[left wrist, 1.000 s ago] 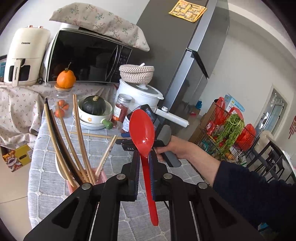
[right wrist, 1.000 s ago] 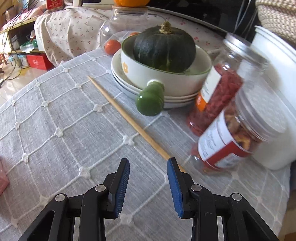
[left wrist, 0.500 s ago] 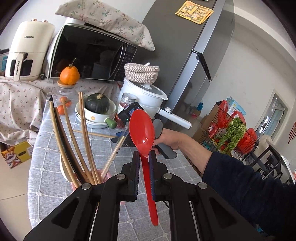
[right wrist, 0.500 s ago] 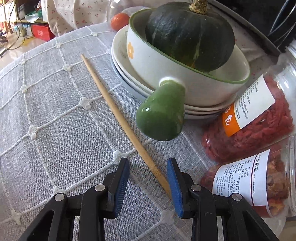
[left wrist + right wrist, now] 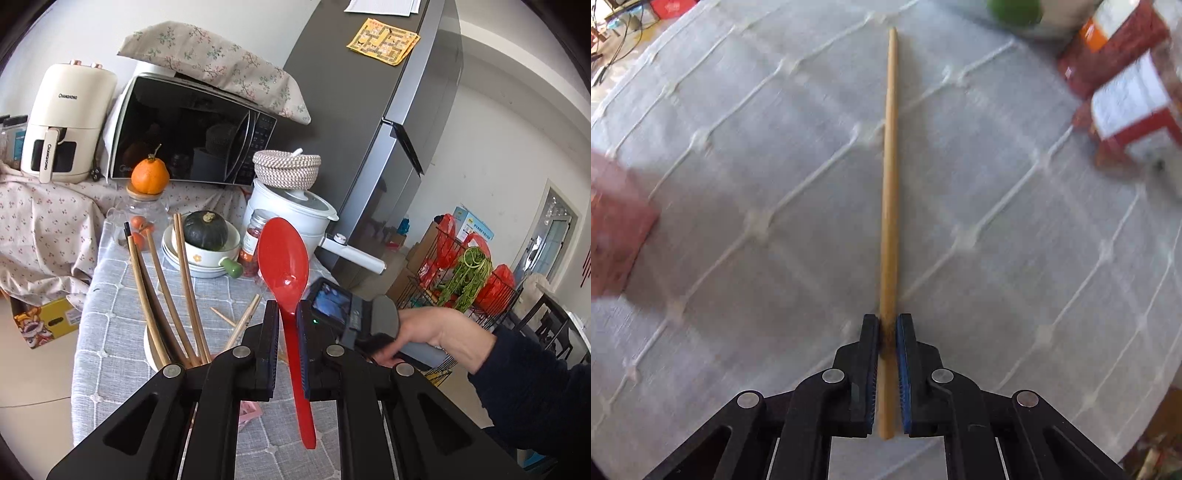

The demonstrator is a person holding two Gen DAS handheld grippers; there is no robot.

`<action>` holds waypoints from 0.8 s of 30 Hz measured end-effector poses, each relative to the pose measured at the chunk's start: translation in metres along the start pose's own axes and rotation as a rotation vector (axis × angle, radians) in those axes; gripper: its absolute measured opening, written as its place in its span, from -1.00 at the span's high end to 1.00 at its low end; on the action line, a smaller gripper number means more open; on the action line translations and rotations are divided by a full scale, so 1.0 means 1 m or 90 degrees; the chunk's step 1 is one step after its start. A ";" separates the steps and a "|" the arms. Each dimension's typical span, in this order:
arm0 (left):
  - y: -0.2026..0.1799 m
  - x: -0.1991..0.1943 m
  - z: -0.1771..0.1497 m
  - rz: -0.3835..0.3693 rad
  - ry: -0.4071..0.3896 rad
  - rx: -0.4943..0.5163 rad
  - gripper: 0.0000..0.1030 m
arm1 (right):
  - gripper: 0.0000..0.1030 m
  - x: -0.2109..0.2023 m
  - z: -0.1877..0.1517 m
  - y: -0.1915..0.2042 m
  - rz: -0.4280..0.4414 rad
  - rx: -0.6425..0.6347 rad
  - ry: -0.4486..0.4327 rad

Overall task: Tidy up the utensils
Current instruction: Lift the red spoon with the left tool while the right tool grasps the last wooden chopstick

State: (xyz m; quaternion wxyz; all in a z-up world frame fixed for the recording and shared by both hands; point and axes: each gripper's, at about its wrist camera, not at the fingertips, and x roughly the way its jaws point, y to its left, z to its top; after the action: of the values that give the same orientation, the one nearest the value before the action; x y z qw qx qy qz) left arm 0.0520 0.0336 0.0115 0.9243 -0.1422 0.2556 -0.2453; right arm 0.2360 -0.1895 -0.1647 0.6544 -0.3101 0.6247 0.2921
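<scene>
Your left gripper (image 5: 287,343) pinches the red spoon (image 5: 283,258) by its handle, bowl up, w/ the pink holder (image 5: 247,413) of chopsticks just below-left. Your right gripper (image 5: 887,354) is closed narrow on the loose chopstick (image 5: 889,177), long axis straight ahead btwn the jaws. Jars (image 5: 1123,74) sit far right.

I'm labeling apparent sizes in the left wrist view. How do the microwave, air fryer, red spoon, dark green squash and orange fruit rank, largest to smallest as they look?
1. microwave
2. air fryer
3. red spoon, though nearness to the camera inflates it; close to the air fryer
4. dark green squash
5. orange fruit, close to the squash
</scene>
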 end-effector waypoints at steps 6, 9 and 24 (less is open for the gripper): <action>0.002 -0.010 0.006 0.005 -0.029 -0.003 0.81 | 0.06 -0.011 0.011 0.014 -0.044 0.021 -0.050; 0.004 -0.015 0.008 0.009 -0.035 -0.001 0.80 | 0.07 -0.009 0.044 0.010 -0.058 0.067 -0.072; 0.012 -0.030 0.014 0.038 -0.087 0.008 0.80 | 0.96 -0.041 -0.011 0.018 -0.014 0.222 -0.152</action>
State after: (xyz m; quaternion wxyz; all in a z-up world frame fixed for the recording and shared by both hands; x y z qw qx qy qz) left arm 0.0416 0.0613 0.0308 0.9473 -0.1453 0.1943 -0.2091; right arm 0.2131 -0.1862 -0.1243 0.7704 -0.1620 0.5807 0.2072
